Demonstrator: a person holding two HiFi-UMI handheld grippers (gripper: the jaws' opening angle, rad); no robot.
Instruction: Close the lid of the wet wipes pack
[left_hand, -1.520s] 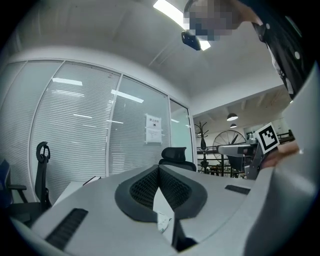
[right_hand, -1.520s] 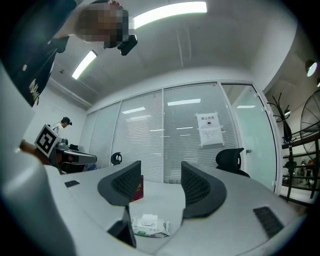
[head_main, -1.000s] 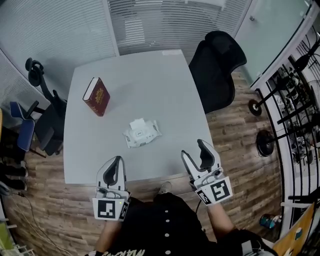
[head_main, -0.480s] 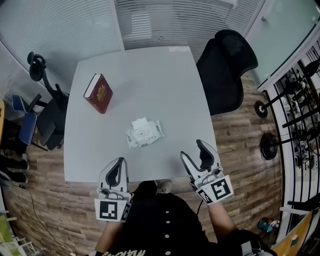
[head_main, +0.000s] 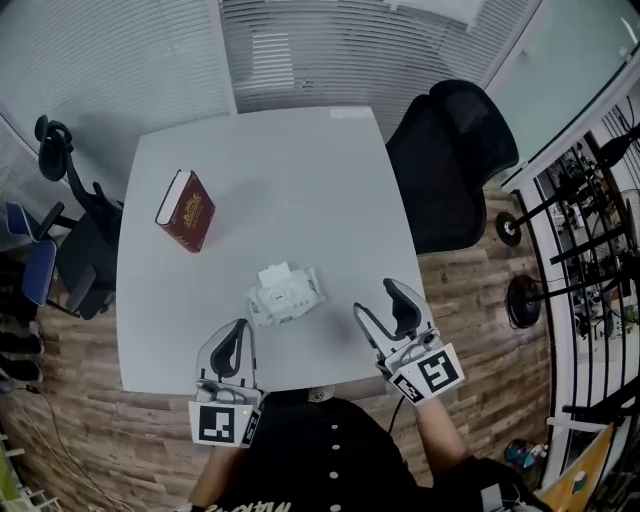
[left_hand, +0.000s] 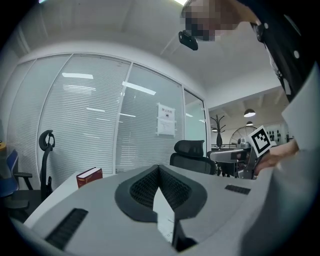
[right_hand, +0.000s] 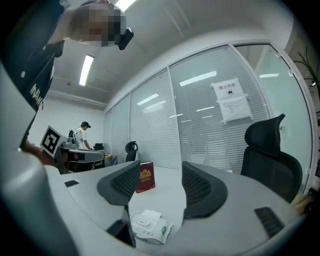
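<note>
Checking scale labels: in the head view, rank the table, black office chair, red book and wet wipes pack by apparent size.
1. table
2. black office chair
3. red book and wet wipes pack look about alike; not ranked.

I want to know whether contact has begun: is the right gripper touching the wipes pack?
No, the right gripper is apart from the wipes pack, with bare table between them.

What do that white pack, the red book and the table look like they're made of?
Pack: probably soft plastic film, crinkled at the edges, with a stiffer flap on top. Book: hard cover, dark red, likely cloth or leatherette, with a gold emblem; pale paper edges. Table: smooth, matte light-grey top, perhaps laminate.
</note>
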